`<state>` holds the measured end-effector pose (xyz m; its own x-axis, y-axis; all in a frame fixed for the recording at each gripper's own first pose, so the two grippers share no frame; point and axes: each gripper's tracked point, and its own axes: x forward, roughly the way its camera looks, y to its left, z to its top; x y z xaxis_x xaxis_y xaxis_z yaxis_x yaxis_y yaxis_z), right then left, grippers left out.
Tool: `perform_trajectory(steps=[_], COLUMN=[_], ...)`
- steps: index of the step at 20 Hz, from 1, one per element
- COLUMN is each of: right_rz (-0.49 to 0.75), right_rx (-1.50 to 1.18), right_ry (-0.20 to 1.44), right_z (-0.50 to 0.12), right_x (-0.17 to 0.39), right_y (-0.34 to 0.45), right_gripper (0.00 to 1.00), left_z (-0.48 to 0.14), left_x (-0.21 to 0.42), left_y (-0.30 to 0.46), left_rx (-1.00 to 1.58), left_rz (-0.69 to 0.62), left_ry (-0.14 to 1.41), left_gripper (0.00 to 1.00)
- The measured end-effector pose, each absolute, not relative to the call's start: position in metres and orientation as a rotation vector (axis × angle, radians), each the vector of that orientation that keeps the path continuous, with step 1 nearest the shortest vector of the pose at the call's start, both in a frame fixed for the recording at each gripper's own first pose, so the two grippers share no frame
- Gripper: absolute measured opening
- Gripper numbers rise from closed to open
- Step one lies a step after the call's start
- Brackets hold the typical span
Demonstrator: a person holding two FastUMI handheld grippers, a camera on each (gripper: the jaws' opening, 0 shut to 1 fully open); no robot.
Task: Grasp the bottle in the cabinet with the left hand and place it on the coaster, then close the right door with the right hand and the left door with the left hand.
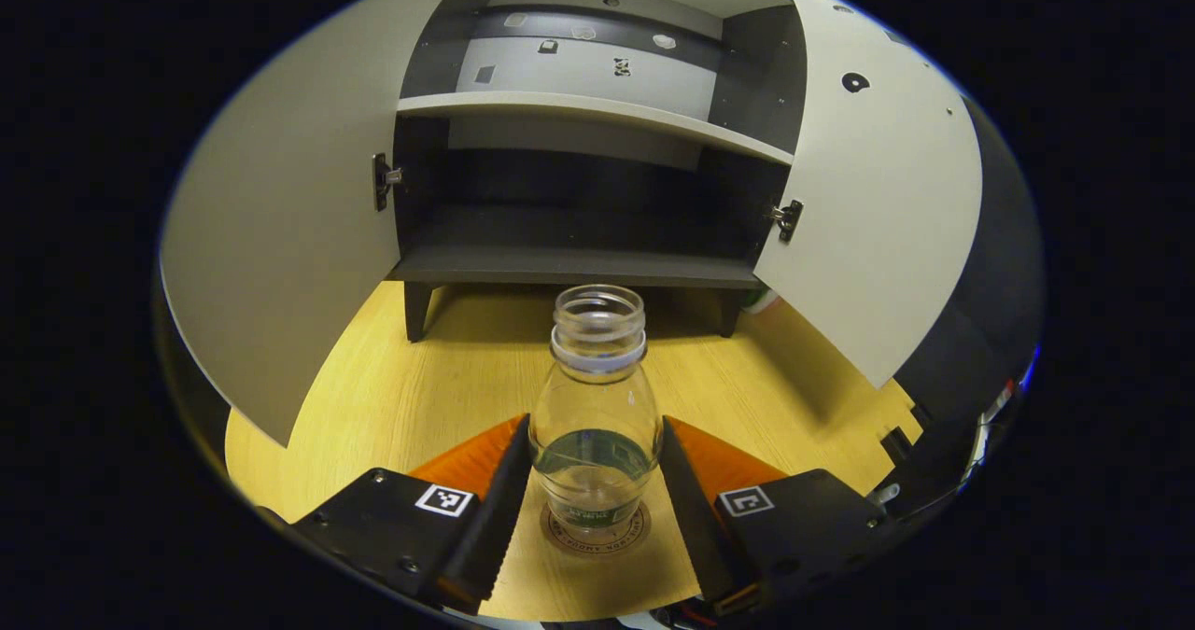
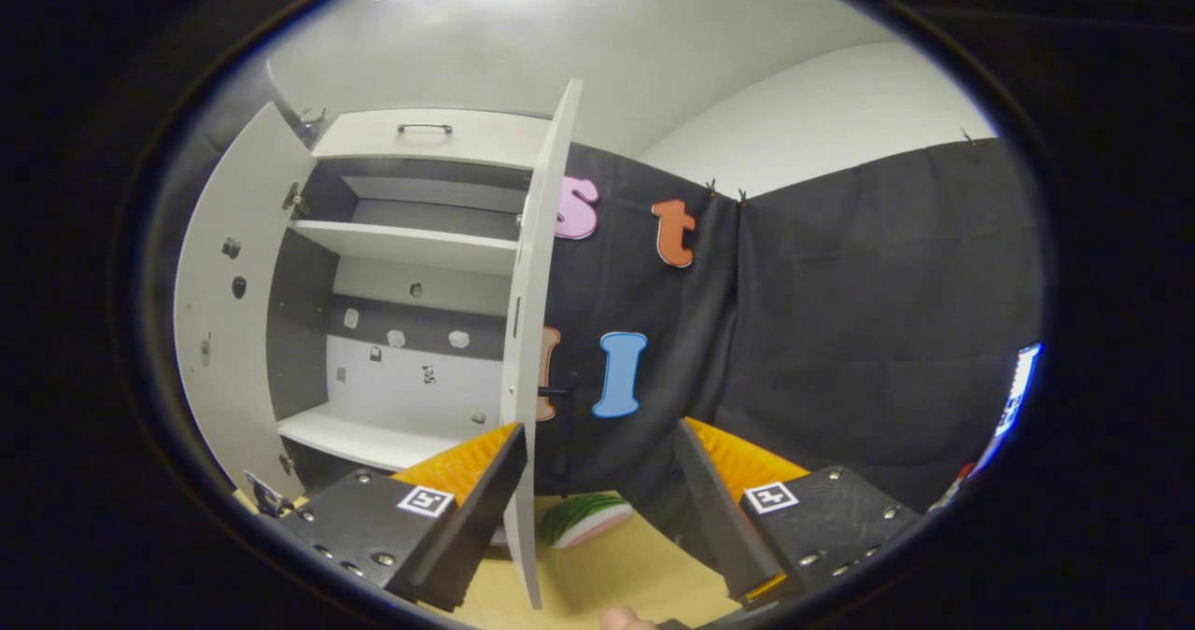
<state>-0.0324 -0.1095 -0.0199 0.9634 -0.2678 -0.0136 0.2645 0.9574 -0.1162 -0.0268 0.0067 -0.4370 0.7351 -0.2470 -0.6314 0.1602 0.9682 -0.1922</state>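
Left gripper (image 1: pixel 596 481): nearest; jaws spread either side of the bottle's lower body. Whether the pads touch the plastic, cannot tell; no firm squeeze visible.
Bottle (image 1: pixel 596 425): clear, uncapped, upright between the left gripper's fingers, standing on the coaster, out in front of the cabinet.
Coaster (image 1: pixel 596 529): round, brown, under the bottle base, on the wooden tabletop (image 1: pixel 392 397).
Cabinet (image 1: pixel 579 191): beyond the bottle; both shelves look bare.
Left door (image 1: pixel 280 238) and right door (image 1: pixel 878 210): both swung wide, either side of the cabinet opening.
Right gripper (image 2: pixel 597 509): jaws apart, holding nothing; the right door's free edge (image 2: pixel 532 350) stands between its fingers, closer to its left finger.
Beyond that door: a watermelon-slice toy (image 2: pixel 583 520) on the tabletop.
Step, judged: placing about done; doors remain.
Risk: withdrawing the left gripper crooked could catch the light bottle and topple it off the coaster.
Risk: left door's closing sweep passes in front of the cabinet; bottle looks clear of it, margin uncertain.
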Motion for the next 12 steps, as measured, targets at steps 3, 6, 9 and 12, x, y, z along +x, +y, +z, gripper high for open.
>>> perform_trajectory(steps=[3,6,9,12], right_rz=[-0.271,-0.267,-0.265,-0.267], right_rx=[-0.094,-0.074,-0.063,-0.06], right_ry=[0.034,0.047,0.056,0.061], right_z=[-0.025,-0.031,-0.034,-0.036], right_x=[-0.032,-0.031,-0.03,-0.028], right_y=[-0.113,-0.111,-0.114,-0.116], right_gripper=[0.97,0.97,0.97,0.97], left_z=[-0.435,-0.434,-0.435,-0.434], left_x=[-0.04,-0.045,-0.046,-0.046], left_y=[0.006,0.005,0.002,-0.006], left_rx=[-0.122,-0.101,-0.088,-0.091], left_rz=[-0.236,-0.242,-0.244,-0.255], left_ry=[0.729,0.737,0.746,0.752], left_gripper=[0.81,0.81,0.82,0.83])
